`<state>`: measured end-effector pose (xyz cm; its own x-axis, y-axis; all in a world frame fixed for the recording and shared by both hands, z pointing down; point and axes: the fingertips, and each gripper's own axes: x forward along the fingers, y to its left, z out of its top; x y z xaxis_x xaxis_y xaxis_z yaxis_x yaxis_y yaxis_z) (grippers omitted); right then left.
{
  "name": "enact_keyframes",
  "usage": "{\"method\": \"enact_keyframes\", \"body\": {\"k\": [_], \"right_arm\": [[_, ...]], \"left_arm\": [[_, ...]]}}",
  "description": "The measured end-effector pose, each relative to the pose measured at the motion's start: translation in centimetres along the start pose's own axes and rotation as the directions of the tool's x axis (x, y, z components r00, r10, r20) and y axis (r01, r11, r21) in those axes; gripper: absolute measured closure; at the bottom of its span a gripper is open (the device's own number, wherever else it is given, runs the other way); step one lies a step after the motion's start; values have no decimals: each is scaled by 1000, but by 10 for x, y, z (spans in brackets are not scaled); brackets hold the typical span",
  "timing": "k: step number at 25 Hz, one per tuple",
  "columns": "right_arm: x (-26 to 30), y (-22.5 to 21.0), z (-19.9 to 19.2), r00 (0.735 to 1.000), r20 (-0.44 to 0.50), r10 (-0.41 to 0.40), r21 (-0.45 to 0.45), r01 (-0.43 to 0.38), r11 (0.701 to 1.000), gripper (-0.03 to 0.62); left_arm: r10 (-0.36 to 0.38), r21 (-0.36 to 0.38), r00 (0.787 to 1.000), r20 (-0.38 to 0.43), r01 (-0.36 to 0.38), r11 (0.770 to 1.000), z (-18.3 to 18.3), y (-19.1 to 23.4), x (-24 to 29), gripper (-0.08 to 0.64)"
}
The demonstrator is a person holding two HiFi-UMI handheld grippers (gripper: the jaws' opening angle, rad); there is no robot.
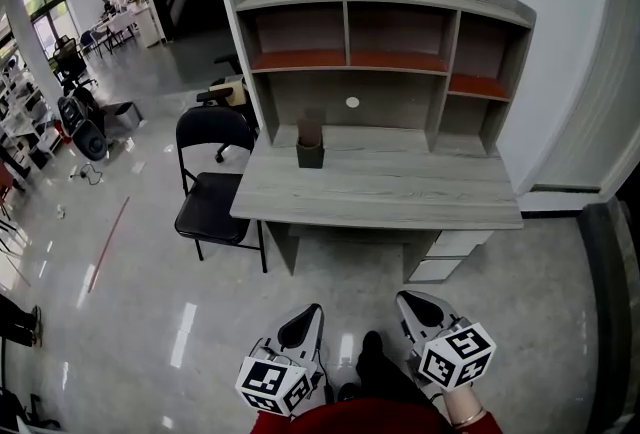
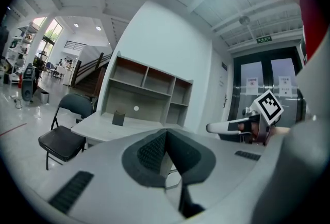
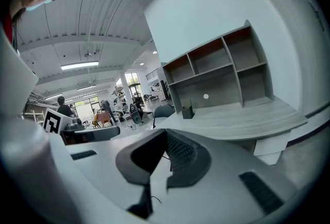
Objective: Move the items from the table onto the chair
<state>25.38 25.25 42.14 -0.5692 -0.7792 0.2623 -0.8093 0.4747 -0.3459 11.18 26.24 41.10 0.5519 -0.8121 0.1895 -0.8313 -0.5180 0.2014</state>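
Observation:
A small dark open-topped box (image 1: 310, 150) stands on the grey wooden desk (image 1: 380, 192), near its back left; it also shows as a small dark box (image 2: 118, 117) and a box (image 3: 187, 111) in the two gripper views. A black folding chair (image 1: 213, 192) stands at the desk's left end, seat empty. Both grippers hang low in front of me, well short of the desk. My left gripper (image 1: 304, 324) is shut with nothing in it, its jaws meeting at the tip (image 2: 165, 135). My right gripper (image 1: 416, 308) also looks shut and empty (image 3: 166, 135).
The desk carries a hutch (image 1: 380, 42) of open, empty shelves against the white wall. Drawers (image 1: 445, 257) sit under its right side. Glossy floor (image 1: 150, 322) lies between me and the desk. Office chairs and clutter (image 1: 80, 122) stand far left. Glass doors (image 2: 268, 83) are to the right.

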Motion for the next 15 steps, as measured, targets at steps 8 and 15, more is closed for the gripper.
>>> {"method": "enact_keyframes", "body": {"k": [8, 15], "right_arm": [[110, -55, 30, 998, -33, 62, 21, -61, 998, 580], [201, -93, 84, 988, -77, 135, -17, -136, 991, 580]], "left_arm": [[74, -18, 997, -10, -74, 997, 14, 75, 91, 551], [141, 8, 989, -36, -141, 990, 56, 130, 180, 551]]}}
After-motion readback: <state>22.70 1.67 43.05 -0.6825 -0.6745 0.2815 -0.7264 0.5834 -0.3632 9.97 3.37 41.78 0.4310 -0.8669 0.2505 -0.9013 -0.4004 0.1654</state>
